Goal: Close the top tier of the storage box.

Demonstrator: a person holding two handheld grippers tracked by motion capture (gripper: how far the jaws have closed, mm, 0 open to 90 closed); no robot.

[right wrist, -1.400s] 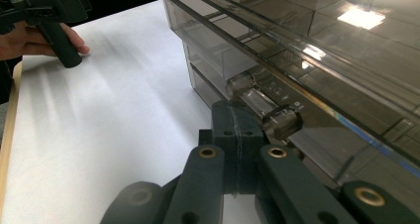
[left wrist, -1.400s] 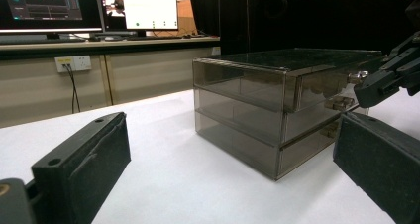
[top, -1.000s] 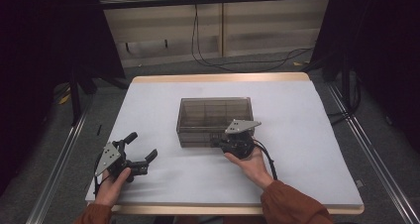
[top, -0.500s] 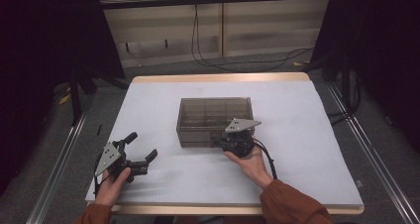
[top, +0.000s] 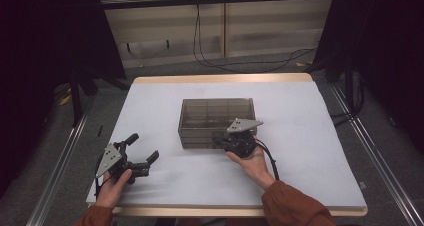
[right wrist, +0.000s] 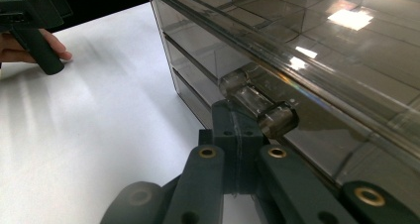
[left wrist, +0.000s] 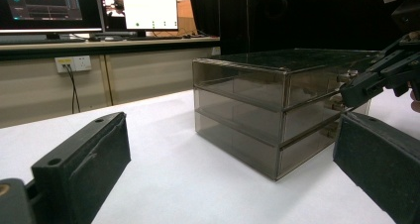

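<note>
**Right gripper at the drawer box front, left gripper resting apart**

A smoky, see-through drawer box [top: 216, 117] with three stacked drawers stands near the middle of the white table [top: 310, 151]. The right gripper [top: 231, 144] sits against the box's front face, held from behind by the right hand [top: 252, 163]. In the right gripper view its two jaws are pressed flat together with no gap between them, and their tip lies just under a clear cylindrical drawer knob [right wrist: 256, 103]; the knob stands above the jaws, not between them, so they clench on nothing. Whether the tip touches the knob cannot be told.

The left gripper [top: 141, 155] rests low over the table at its near left corner, well apart from the box, held by the left hand [top: 114, 186]. Its jaws are spread wide, holding nothing, and in the left gripper view they frame the box's corner
</note>
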